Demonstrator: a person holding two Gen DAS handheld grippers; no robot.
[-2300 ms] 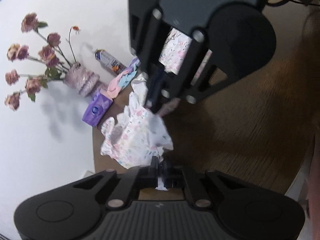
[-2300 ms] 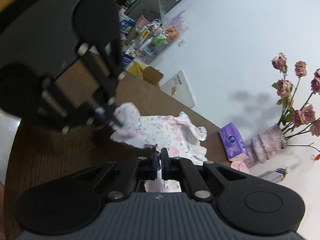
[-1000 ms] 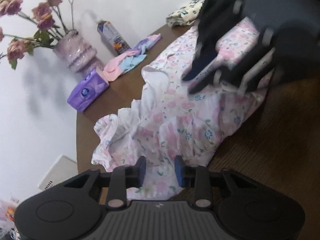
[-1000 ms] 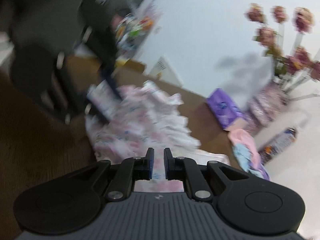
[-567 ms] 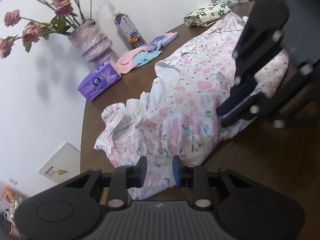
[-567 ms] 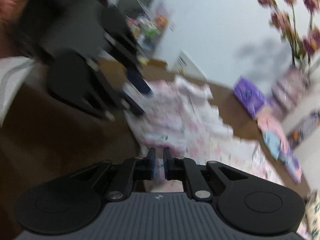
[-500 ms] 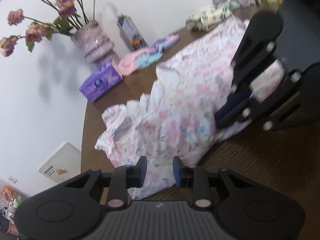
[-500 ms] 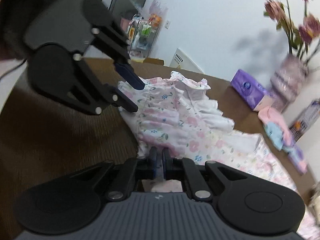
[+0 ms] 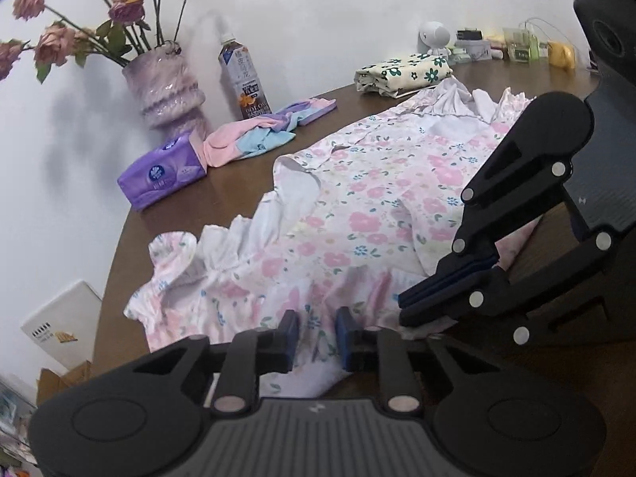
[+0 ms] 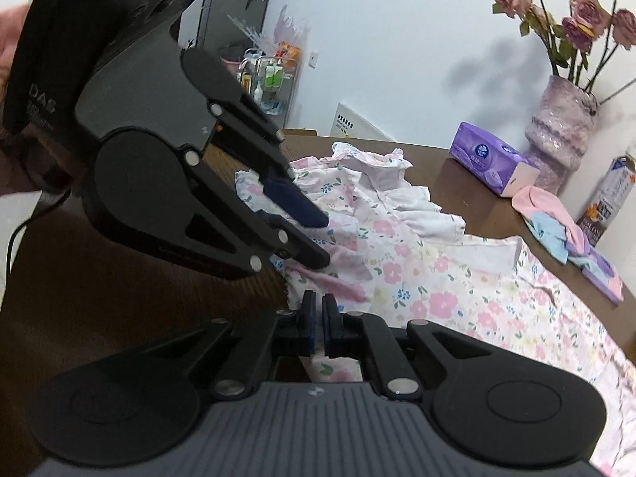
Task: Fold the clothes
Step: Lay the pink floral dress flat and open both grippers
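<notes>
Since 2.3 s ago: floral dress lowered from a bunched, lifted state to lying spread across wooden table; left gripper jaws parted from a closed pinch to a moderate gap, hem cloth lying between the pads without being clamped. Right gripper jaws nearly together, a fold of the dress hem pinched between them; in left wrist view same gripper at 3 o'clock, fingers closed at the dress edge.

Writing: "DAS" legible on left gripper housing in right wrist view; smaller print beneath unreadable. Bottle label carries characters, too small to read. Purple tissue pack bears a round logo, text illegible. White box at 8 o'clock shows a barcode-like strip and yellow mark, unreadable.

Left wrist view only: folded green-flowered cloth at 1 o'clock beyond the dress, white round device and small clutter along the far wall. Right wrist view only: wire rack of bottles at 11 o'clock, and part of a hand at 9 o'clock behind the left gripper body.

Both views: vase of dried roses, pink-blue-purple garment just beside the tissue pack.

Pose: both grippers low at the near hem, angled toward each other, left gripper tilted downward onto the cloth.
</notes>
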